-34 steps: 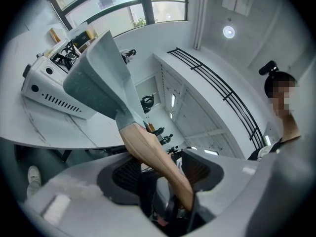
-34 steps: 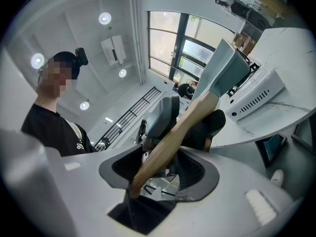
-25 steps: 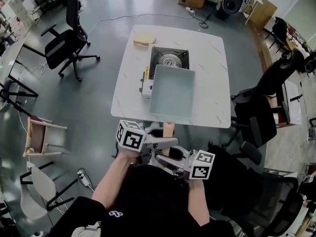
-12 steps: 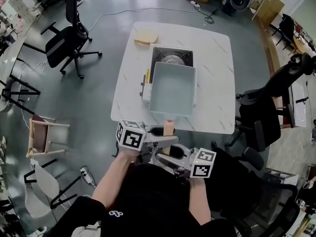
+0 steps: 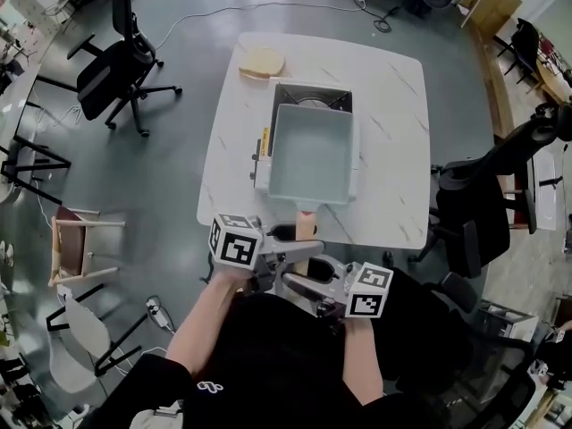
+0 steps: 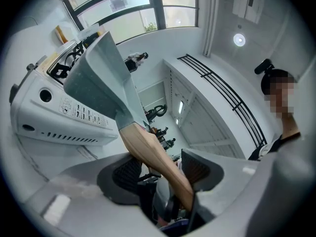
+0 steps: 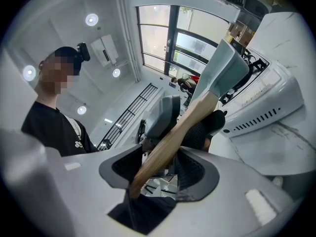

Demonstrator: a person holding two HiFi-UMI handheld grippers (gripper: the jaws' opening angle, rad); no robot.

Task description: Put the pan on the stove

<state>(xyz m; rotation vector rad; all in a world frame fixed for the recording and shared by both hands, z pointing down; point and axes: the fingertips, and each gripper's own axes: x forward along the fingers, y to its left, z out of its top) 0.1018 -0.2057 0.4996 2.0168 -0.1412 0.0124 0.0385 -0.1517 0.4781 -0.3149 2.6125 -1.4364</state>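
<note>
A square pale-blue pan (image 5: 311, 155) with a wooden handle (image 5: 306, 229) hovers over the portable gas stove (image 5: 313, 95) on the white table (image 5: 393, 132), covering most of the stove. Only the stove's back edge and burner show. My left gripper (image 5: 295, 247) and right gripper (image 5: 302, 280) meet at the handle just off the table's near edge. In the left gripper view the handle (image 6: 148, 149) runs between the pads of my left gripper (image 6: 160, 169) up to the pan (image 6: 98, 78). The right gripper (image 7: 163, 167) likewise clamps the handle (image 7: 182, 132) below the pan (image 7: 224, 73).
A round wooden board (image 5: 262, 62) lies on the table's far left corner. Office chairs stand at the left (image 5: 112, 61) and right (image 5: 487, 195) of the table. A small wooden chair (image 5: 71, 244) sits on the floor to my left. A cable crosses the floor beyond the table.
The pan has moved away from me and farther over the stove, hiding more of the burner. Both grippers kept their hold on the handle.
</note>
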